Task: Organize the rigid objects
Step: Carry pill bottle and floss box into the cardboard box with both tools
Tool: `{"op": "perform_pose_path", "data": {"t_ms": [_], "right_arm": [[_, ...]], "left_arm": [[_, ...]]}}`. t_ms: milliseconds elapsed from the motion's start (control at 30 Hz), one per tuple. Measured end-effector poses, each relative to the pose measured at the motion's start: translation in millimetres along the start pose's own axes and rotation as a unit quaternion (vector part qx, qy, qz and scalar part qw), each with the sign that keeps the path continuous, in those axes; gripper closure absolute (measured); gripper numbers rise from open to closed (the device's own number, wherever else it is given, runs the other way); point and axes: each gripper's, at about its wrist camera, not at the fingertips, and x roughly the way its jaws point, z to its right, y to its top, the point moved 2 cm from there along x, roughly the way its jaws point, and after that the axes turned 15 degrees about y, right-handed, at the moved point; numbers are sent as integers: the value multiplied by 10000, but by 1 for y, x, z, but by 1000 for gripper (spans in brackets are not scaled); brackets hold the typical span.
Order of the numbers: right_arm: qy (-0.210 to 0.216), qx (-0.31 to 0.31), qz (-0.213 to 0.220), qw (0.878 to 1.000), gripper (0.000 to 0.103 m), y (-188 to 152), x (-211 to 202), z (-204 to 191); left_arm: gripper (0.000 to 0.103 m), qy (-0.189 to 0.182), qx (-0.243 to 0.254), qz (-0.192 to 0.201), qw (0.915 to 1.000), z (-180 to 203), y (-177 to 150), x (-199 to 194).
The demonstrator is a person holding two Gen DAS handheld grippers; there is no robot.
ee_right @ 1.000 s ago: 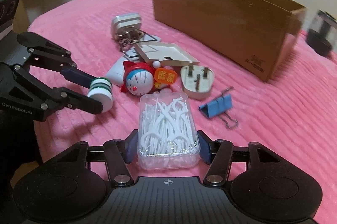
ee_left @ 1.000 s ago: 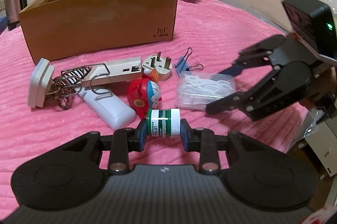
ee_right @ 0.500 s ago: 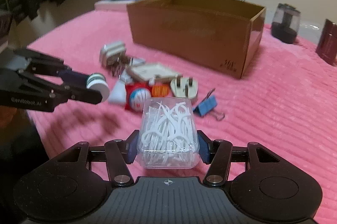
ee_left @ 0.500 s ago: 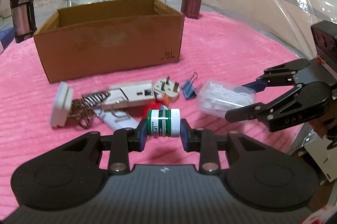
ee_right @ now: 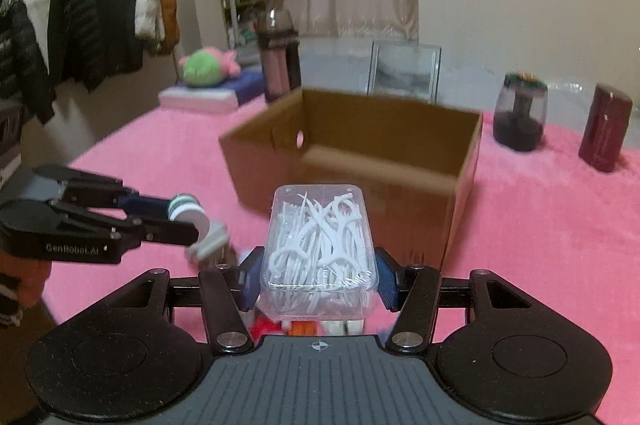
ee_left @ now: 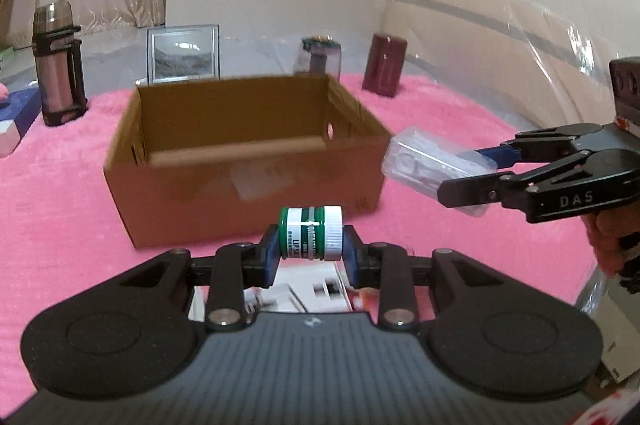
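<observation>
My left gripper [ee_left: 311,257] is shut on a small green jar with a white lid [ee_left: 311,233], held sideways in the air in front of the open cardboard box [ee_left: 248,193]. My right gripper [ee_right: 318,283] is shut on a clear plastic box of white floss picks [ee_right: 319,249], also lifted, facing the same cardboard box [ee_right: 400,201]. In the left wrist view the right gripper [ee_left: 472,173] hangs at the right with the clear box [ee_left: 428,161] near the carton's right corner. In the right wrist view the left gripper [ee_right: 184,221] is at the left with the jar [ee_right: 188,211].
The pink cloth [ee_left: 60,225] covers the table. Behind the carton stand a flask [ee_left: 58,69], a picture frame [ee_left: 184,53], a dark jar [ee_right: 519,113] and a maroon cylinder [ee_left: 385,69]. Leftover white and red items [ee_left: 312,285] lie below my fingers, mostly hidden.
Both grippers have risen off the pink cloth with their objects. The pile of loose items dropped under the fingers, and the carton's open inside now shows.
</observation>
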Motion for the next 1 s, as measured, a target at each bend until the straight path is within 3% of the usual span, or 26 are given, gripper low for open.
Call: {"op": "perform_pose_path", "data": {"t_ms": [200,467,767,1000], "right_arm": [[-115,-112,-21,9999,50,55,36,22],[-330,-261,-596,9973,50,97,117,72],[-155,-428,-1612,9859,50,95,189,122],[181,-837,-2607,9616,50,88,228,141]], "left_arm": [[76,98,113,128,9998,-25,57,27],[76,266,547,-69,9981,-51,112,100],[76,94,1193,-773,9898,-55,114,191],[76,-181,1997,-1361,9702,-47,109,235]]}}
